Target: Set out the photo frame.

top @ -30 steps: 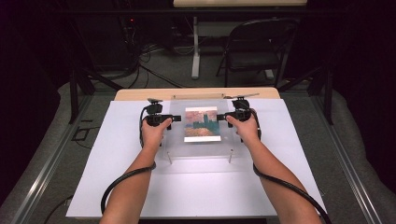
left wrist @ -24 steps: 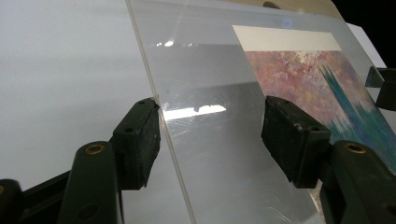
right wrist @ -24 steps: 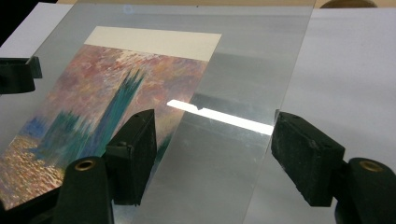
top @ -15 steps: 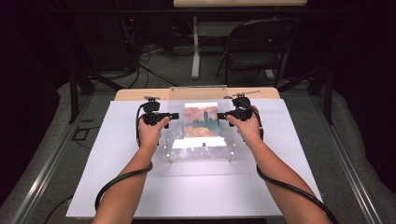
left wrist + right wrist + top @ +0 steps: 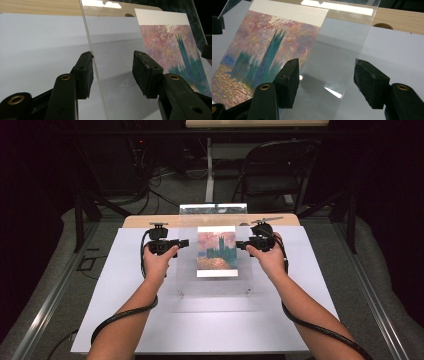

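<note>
- Plainly, from the high view we see the clear acrylic sheet with a painted picture card on it raised at a tilt over the white worktop, its near edge low. The left gripper and right gripper meet its two side edges.
- In the left gripper view, the fingers have just been closing but stand spread; one pad touches the sheet's thin edge, the other is apart, so we see no pinch.
- In the right gripper view, the fingers have likewise been closing, spread astride the sheet's edge, not pressing.
- We judge the sheet stiff, light, glossy and slippery, easily scratched or cracked. We would clamp it flat on the bare side margins, clear of the picture, at matching heights.
</note>
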`<state>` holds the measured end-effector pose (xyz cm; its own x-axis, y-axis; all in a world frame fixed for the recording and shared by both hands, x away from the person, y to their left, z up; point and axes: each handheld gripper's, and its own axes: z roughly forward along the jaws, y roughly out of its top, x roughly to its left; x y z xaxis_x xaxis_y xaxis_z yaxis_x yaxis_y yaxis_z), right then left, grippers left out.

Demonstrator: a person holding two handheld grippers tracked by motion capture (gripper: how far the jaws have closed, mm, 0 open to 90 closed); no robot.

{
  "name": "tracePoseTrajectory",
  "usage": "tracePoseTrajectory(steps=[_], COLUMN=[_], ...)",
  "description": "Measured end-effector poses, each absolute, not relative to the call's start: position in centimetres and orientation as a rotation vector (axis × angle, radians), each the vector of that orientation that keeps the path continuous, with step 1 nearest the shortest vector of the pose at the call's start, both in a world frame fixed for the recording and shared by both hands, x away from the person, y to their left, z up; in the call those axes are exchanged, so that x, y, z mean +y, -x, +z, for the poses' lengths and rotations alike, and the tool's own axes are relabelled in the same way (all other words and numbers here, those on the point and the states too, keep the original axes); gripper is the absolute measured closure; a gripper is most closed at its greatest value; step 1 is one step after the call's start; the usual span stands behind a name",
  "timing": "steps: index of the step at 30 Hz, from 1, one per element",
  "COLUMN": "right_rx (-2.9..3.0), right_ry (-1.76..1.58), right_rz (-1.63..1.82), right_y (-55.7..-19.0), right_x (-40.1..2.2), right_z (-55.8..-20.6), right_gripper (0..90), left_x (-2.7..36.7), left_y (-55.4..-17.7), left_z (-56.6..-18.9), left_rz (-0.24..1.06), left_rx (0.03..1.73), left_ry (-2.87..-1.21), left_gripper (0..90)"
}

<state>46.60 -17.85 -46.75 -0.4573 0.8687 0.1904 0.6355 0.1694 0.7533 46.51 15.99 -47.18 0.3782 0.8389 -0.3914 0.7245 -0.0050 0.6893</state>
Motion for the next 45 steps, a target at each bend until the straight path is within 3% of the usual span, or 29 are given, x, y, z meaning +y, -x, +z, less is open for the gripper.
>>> tracePoseTrajectory(steps=[28, 45], right_rx=[2.132, 2.120], right_ry=[-1.333, -1.273], right_rz=[1.222, 1.276], right_y=[-41.2, -37.9], right_x=[-18.9, -19.3], right_z=[-43.3, -42.2], right_gripper=[52.2, 52.0], left_x=[17.0, 17.3], left_y=[-41.3, -38.1], left_z=[-44.1, -42.9], left_rz=[0.227, 0.270], left_rx=[1.263, 1.199], left_ry=[-1.740, -1.761], left_gripper=[64.4, 67.7])
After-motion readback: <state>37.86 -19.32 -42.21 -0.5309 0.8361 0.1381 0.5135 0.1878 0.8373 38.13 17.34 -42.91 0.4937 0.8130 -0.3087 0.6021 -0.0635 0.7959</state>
